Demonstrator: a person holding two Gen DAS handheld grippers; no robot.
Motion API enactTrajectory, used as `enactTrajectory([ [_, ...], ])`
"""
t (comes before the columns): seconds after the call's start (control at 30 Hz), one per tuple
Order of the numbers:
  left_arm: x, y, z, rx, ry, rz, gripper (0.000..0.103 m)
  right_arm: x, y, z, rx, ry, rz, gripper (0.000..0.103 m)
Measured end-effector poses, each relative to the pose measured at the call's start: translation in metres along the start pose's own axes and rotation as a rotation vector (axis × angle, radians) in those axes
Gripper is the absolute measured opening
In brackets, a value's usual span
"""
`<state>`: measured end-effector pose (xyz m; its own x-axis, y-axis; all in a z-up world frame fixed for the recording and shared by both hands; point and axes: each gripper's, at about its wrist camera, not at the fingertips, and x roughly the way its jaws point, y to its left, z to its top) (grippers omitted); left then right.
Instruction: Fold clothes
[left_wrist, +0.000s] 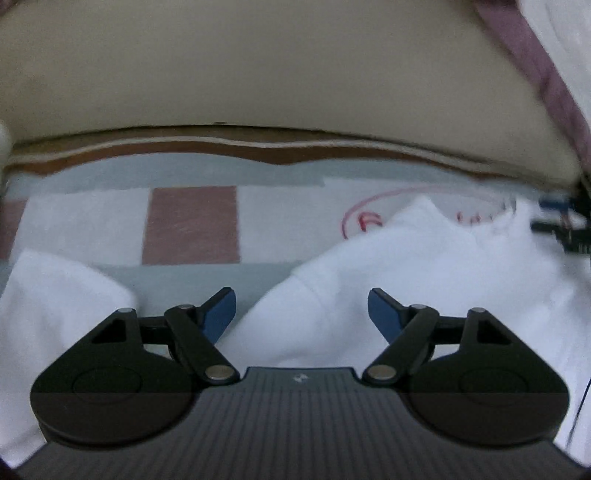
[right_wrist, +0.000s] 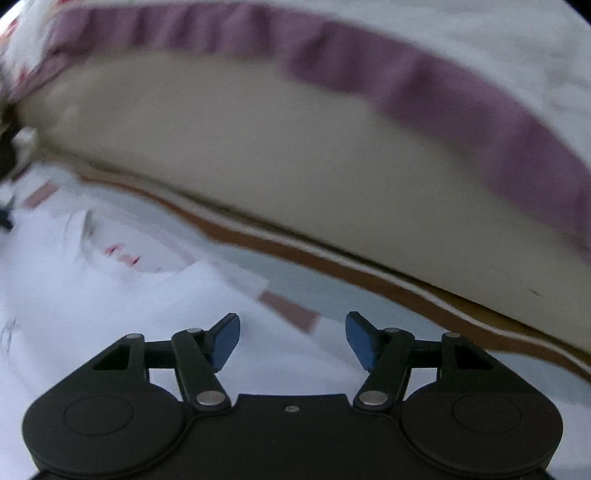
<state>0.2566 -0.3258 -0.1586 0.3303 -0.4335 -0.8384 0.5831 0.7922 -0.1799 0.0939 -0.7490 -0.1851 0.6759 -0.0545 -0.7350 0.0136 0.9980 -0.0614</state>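
My left gripper (left_wrist: 301, 312) has its 2 blue pads (left_wrist: 221, 314) spread wide, nothing between them, and it hangs low over the white garment (left_wrist: 406, 288). That garment lies rumpled on the bed sheet (left_wrist: 192, 225), which is pale with pink squares; a second bit of white cloth (left_wrist: 55, 295) sits off to the left, apart from the main heap, and I cannot tell if it belongs to the same piece. My right gripper (right_wrist: 292, 341) is spread just as wide and empty, above the white garment (right_wrist: 92, 295) near its neckline, though blur makes that edge hard to read. Beyond both tools a cream headboard (right_wrist: 240, 147) rises, with a purple-trimmed pillow (right_wrist: 424, 85) against it
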Motion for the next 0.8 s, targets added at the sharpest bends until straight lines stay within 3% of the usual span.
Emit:
enactTrajectory([
  [0.17,0.010,-0.020,-0.006,0.151,0.002,0.095,0.090,0.006,0.008,-0.007,-0.047,-0.032,0.028,0.067],
  [0.3,0.009,-0.028,-0.008,0.138,0.000,0.089,0.089,0.011,-0.003,-0.011,0.047,-0.043,0.076,0.069],
  [0.33,0.009,-0.032,-0.008,0.148,0.012,0.088,0.084,0.011,-0.004,-0.014,0.076,-0.058,0.085,0.071],
  [0.4,0.001,-0.044,-0.006,0.148,0.026,0.081,0.049,0.010,0.000,-0.022,0.083,-0.084,0.084,0.071],
  [0.43,-0.002,-0.050,-0.004,0.147,0.032,0.079,0.038,0.010,0.004,-0.022,0.075,-0.090,0.087,0.067],
  [0.47,-0.004,-0.055,-0.004,0.141,0.041,0.086,0.009,0.009,0.007,-0.021,0.067,-0.095,0.090,0.061],
  [0.53,-0.007,-0.064,-0.003,0.122,0.052,0.123,0.007,0.006,0.013,-0.018,0.054,-0.111,0.077,0.017],
  [0.63,-0.010,-0.076,0.003,0.144,0.024,0.206,0.007,-0.006,0.019,-0.008,0.042,-0.149,0.017,0.009],
  [0.7,-0.024,-0.082,0.008,0.179,-0.070,0.259,0.007,-0.013,0.023,-0.001,0.035,-0.174,-0.023,0.008],
  [0.8,-0.040,-0.082,0.027,0.140,-0.166,0.298,0.007,-0.025,0.029,0.010,0.023,-0.211,-0.083,0.008],
])
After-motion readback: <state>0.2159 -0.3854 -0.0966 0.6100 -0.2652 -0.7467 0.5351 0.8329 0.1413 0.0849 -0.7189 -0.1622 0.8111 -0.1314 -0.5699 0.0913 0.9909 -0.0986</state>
